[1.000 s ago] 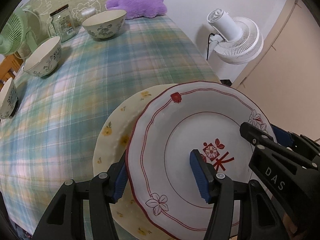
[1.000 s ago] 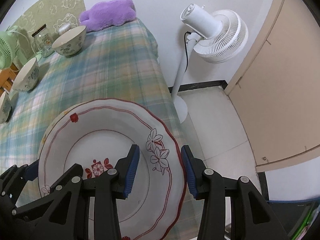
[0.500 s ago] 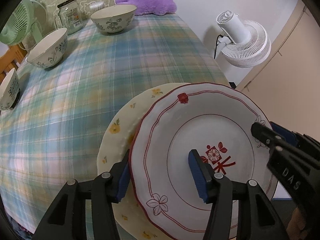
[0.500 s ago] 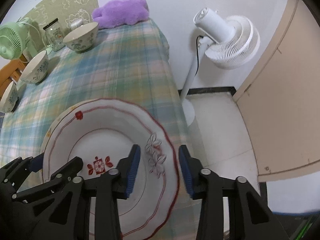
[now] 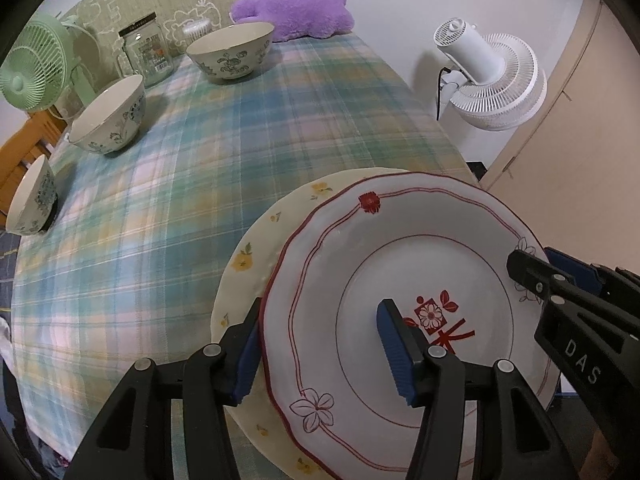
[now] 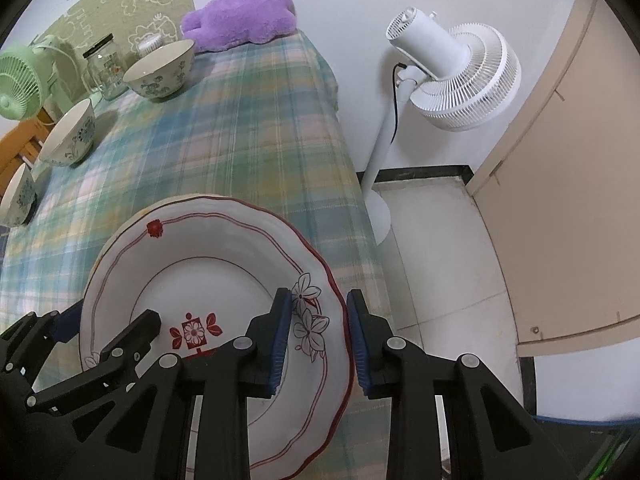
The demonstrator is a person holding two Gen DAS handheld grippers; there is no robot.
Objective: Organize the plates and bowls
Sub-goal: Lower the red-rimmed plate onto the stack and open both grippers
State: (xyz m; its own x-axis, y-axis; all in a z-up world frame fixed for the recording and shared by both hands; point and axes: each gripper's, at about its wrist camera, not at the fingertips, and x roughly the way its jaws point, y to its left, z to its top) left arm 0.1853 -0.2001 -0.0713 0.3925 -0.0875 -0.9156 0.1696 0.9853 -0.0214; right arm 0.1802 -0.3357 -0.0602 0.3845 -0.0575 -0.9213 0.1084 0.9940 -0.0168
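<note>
The right hand-held gripper (image 6: 314, 344) pinches the wavy rim of a smooth, red-lined white plate (image 5: 344, 272) — the left hand-held gripper (image 5: 320, 346) straddles its other edge, open.

Red-rimmed plate (image 5: 360, 272) glossy glazed ceramic; yellow-flower plate (image 5: 256, 248) same, slightly pebbled rim. Tablecloth (image 5: 200, 160) matt woven plaid cloth. Bowls (image 5: 230, 52) glazed. Jar (image 5: 146, 54) clear glass. Purple cushion (image 5: 292, 10) fuzzy plush.
</note>
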